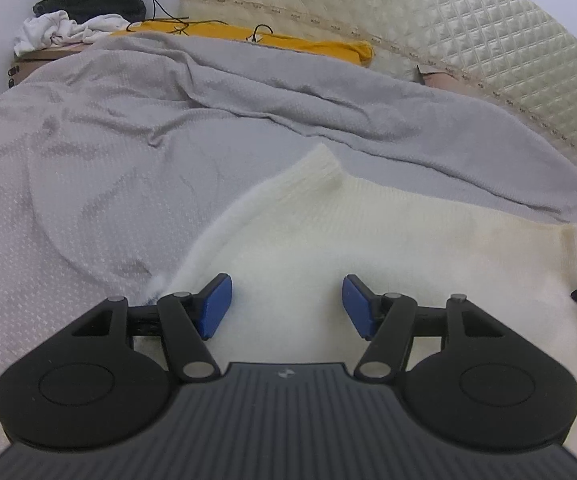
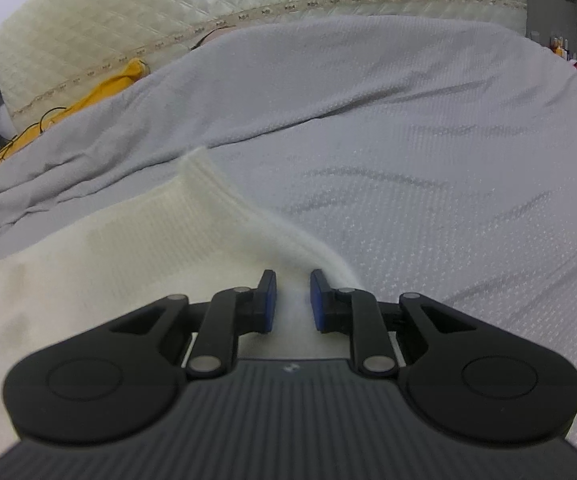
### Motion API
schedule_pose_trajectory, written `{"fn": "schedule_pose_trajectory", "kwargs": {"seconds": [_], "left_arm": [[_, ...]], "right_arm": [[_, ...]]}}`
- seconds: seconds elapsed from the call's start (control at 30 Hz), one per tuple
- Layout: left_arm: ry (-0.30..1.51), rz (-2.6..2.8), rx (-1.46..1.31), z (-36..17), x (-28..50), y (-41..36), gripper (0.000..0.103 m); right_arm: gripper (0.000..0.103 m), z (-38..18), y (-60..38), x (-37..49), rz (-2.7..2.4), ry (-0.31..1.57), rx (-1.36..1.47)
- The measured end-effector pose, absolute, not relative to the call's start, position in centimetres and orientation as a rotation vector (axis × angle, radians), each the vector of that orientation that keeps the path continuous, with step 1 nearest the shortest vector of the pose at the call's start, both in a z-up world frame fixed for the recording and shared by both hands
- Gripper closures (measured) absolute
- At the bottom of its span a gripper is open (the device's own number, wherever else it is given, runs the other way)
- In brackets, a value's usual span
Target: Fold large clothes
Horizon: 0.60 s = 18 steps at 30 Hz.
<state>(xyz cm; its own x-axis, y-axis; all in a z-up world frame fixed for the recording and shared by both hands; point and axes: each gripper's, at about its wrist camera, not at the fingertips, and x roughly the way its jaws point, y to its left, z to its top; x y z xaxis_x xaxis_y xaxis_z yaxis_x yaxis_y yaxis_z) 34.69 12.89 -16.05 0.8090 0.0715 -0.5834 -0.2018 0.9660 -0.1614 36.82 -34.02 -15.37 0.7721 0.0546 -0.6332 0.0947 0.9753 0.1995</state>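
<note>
A cream-white knitted sweater (image 1: 368,232) lies flat on the grey bedspread (image 1: 128,140), its ribbed collar pointing away from me. My left gripper (image 1: 287,306) hovers over the sweater's near left part. It is open, its blue pads wide apart with only flat knit below them. In the right wrist view the same sweater (image 2: 128,248) fills the lower left, and the grey bedspread (image 2: 408,160) lies to its right. My right gripper (image 2: 292,300) sits at the sweater's right edge, pads close together and pinching a raised ridge of white knit.
A quilted cream mattress (image 1: 488,40) leans at the far side. In front of it lies a yellow cloth (image 1: 288,40) with black cables (image 1: 168,24) on it. A heap of white and black clothes (image 1: 68,24) sits far left. Small bottles (image 2: 564,48) stand far right.
</note>
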Motion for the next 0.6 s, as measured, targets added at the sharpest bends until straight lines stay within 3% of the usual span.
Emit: {"fn": "schedule_pose_trajectory", "kwargs": {"seconds": [0.6], "left_arm": [[0.527,0.032,-0.211,-10.7,22.8,8.6,0.036]], "right_arm": [[0.078,-7.5,-30.7,25.0,0.174,0.568,0.223]]}}
